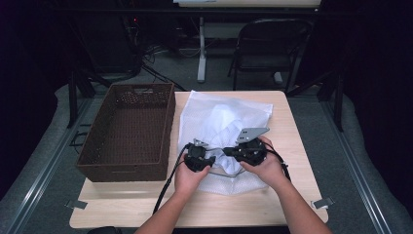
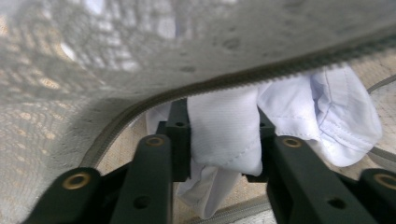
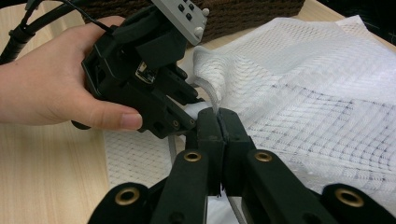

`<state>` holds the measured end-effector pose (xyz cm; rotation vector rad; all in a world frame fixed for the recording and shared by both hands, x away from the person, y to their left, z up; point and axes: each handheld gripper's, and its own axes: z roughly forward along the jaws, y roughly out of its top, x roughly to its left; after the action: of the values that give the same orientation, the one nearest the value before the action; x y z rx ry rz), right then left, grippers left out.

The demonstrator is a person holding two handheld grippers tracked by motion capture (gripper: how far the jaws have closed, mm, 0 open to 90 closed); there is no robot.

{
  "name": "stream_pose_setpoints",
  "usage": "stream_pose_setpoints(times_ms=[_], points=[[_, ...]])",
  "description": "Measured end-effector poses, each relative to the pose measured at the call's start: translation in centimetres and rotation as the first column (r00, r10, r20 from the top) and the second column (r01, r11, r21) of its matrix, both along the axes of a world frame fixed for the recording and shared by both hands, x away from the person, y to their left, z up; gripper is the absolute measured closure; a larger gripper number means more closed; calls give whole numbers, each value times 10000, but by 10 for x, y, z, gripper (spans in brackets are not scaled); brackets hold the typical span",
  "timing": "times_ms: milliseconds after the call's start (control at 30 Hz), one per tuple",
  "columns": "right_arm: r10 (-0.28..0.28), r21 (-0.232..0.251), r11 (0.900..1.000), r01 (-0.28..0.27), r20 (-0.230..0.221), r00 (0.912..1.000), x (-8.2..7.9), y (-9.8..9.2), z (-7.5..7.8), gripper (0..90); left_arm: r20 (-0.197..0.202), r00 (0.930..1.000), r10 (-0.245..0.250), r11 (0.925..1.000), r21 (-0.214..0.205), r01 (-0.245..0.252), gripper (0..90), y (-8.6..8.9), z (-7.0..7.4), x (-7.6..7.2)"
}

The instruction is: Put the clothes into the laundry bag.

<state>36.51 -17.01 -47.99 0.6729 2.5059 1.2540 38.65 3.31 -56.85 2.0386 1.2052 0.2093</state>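
High view, mesh laundry bag (image 1: 224,117) long axis running away, zipper mouth toward person

A light wooden table (image 1: 292,146) carries two things. A brown woven basket (image 1: 127,131) stands along its left edge, reaching from the far left corner most of the way toward the near edge. Just beside the basket, a white mesh laundry bag (image 1: 221,122) lies flat across the middle, from the far edge down toward the near edge.

I see a white mesh laundry bag (image 1: 234,114), matt netting; smooth white cotton cloth (image 2: 224,135) inside; brown woven basket (image 1: 129,131), rough; pale wood-look table (image 1: 292,146), smooth.
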Motion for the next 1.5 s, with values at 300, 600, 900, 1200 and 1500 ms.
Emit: stream_pose_setpoints(times_ms=[300,600,900,1200,1500], points=[[57,-23,10000,-57,35,10000,0,0,0,893,-5,10000,18,10000,50,-18,809,1,0,1],[66,-1,10000,-66,24,10000,-1,1,1,893,-83,9997,228,9981,-579,-232,825,1,8,2],[98,-20,10000,-98,47,9999,-2,2,1,893,-35,9990,437,9924,-1150,-438,829,-1,19,7],[123,-1,9999,-123,44,9999,-2,3,1,893,68,9965,832,9850,-1525,-812,829,-8,21,15],[159,16,9999,-160,89,9998,-3,4,3,893,98,9911,1331,9755,-1780,-1292,830,-9,19,20]])
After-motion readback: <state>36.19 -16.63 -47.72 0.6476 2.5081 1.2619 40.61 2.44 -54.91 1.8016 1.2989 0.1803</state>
